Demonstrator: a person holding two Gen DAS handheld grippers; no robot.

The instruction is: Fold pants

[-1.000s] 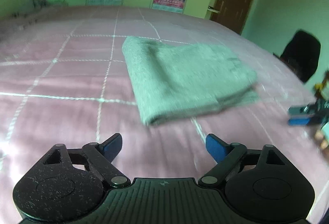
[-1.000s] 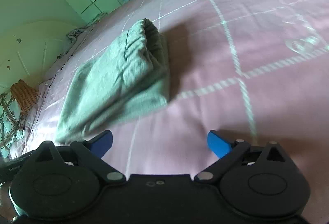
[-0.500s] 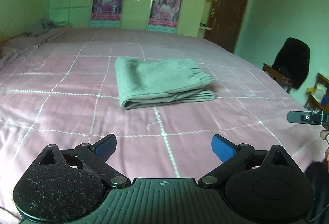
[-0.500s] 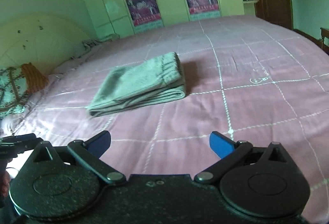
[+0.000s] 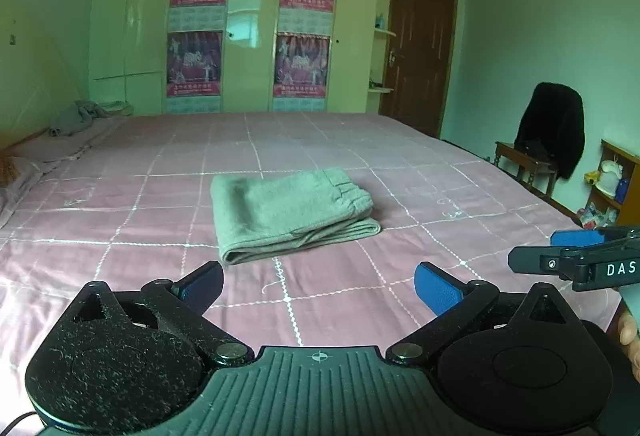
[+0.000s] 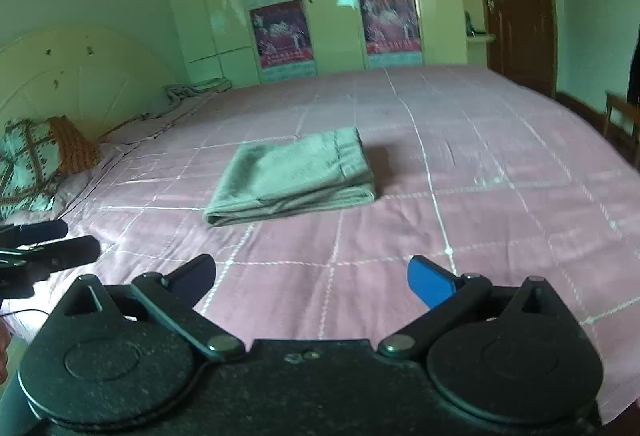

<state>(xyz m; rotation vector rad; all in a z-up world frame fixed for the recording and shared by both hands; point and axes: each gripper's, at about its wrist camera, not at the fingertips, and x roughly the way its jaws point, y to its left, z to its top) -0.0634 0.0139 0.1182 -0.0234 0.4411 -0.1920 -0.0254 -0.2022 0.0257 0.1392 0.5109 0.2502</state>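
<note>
The grey-green pants (image 5: pixel 288 211) lie folded into a flat rectangle in the middle of the pink checked bed (image 5: pixel 120 220); they also show in the right wrist view (image 6: pixel 292 177). My left gripper (image 5: pixel 318 286) is open and empty, well back from the pants near the bed's front edge. My right gripper (image 6: pixel 312 280) is open and empty, also well back. The right gripper shows at the right edge of the left wrist view (image 5: pixel 576 256). The left gripper shows at the left edge of the right wrist view (image 6: pixel 44 248).
A wardrobe with posters (image 5: pixel 252 31) stands behind the bed. A brown door (image 5: pixel 420 43) is at the back right. A chair with a black garment (image 5: pixel 548 131) stands right of the bed. Pillows and a headboard (image 6: pixel 52 87) are at the left. Loose cloth (image 5: pixel 88 115) lies at the far left corner.
Both grippers have pulled back and risen away from the folded pants, which now look smaller and farther off. The pants have stayed in place on the bed.
</note>
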